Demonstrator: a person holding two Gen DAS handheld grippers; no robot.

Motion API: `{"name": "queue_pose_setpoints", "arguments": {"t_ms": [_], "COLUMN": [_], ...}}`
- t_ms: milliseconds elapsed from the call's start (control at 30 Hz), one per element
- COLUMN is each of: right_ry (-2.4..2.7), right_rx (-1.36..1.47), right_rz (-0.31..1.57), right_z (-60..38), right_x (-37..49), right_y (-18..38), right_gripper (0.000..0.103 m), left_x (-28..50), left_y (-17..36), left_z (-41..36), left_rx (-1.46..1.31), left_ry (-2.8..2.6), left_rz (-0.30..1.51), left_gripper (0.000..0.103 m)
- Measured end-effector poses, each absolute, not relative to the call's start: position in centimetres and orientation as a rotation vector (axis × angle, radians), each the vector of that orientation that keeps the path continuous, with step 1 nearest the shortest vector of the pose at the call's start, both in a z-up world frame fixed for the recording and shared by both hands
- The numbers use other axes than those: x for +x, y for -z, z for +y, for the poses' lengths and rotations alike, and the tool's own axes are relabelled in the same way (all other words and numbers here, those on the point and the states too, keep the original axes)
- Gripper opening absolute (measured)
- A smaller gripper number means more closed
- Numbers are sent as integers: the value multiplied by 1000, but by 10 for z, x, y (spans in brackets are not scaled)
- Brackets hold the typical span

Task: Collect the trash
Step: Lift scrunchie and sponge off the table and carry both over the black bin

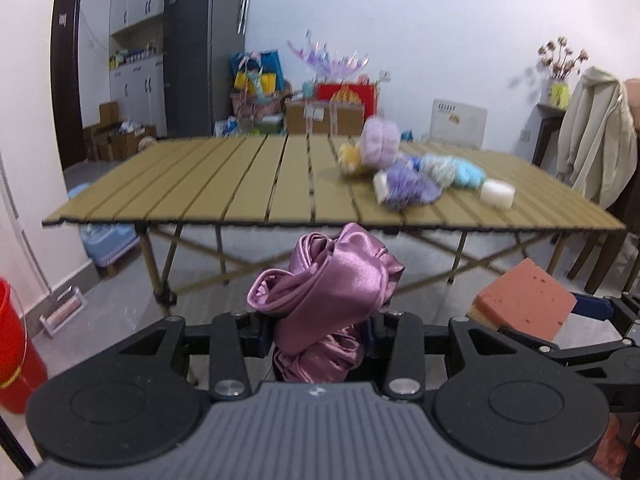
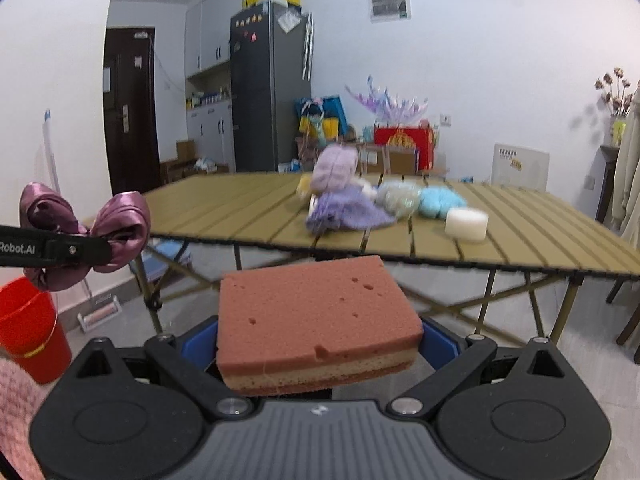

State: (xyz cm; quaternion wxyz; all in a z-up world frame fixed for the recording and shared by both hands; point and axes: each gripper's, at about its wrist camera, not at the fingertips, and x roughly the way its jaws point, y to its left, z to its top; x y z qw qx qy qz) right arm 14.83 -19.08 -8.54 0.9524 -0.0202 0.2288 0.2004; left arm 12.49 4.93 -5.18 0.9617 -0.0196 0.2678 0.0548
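Note:
My left gripper [image 1: 320,326] is shut on a bunched pink satin cloth [image 1: 328,284], held in the air in front of the slatted table [image 1: 224,192]. In the right wrist view the same satin cloth [image 2: 116,220] shows at the far left, pinched in the left gripper's black fingers [image 2: 60,249]. My right gripper [image 2: 320,346] is shut on a layered pink sponge [image 2: 316,316], which also appears at the right of the left wrist view as the pink sponge [image 1: 524,298]. On the table lie a purple cloth [image 1: 408,186], a lilac plush [image 1: 380,142], a blue fluffy item [image 1: 460,170] and a white sponge [image 1: 497,195].
A red bucket [image 2: 28,328] stands on the floor at the left, also seen as the red bucket [image 1: 16,344]. Behind the table are a dark fridge [image 1: 200,48], cardboard boxes [image 1: 324,116] and a chair with a beige coat [image 1: 596,136]. Grey tiled floor lies under the table.

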Motion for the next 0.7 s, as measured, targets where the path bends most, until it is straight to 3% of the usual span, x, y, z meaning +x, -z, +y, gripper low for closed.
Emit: {"name": "queue_pose_setpoints", "arguments": {"t_ms": [700], "right_ry": [-379], "right_rx": [-100], "right_rz": [771], "right_z": [-176], "right_x": [161], "right_y": [177], "right_gripper": [100], "left_x": [162], "left_y": [163], "left_z": [74], "left_rx": [-66], "left_ry": [-195], "left_rz": [885], "left_gripper": [40]}}
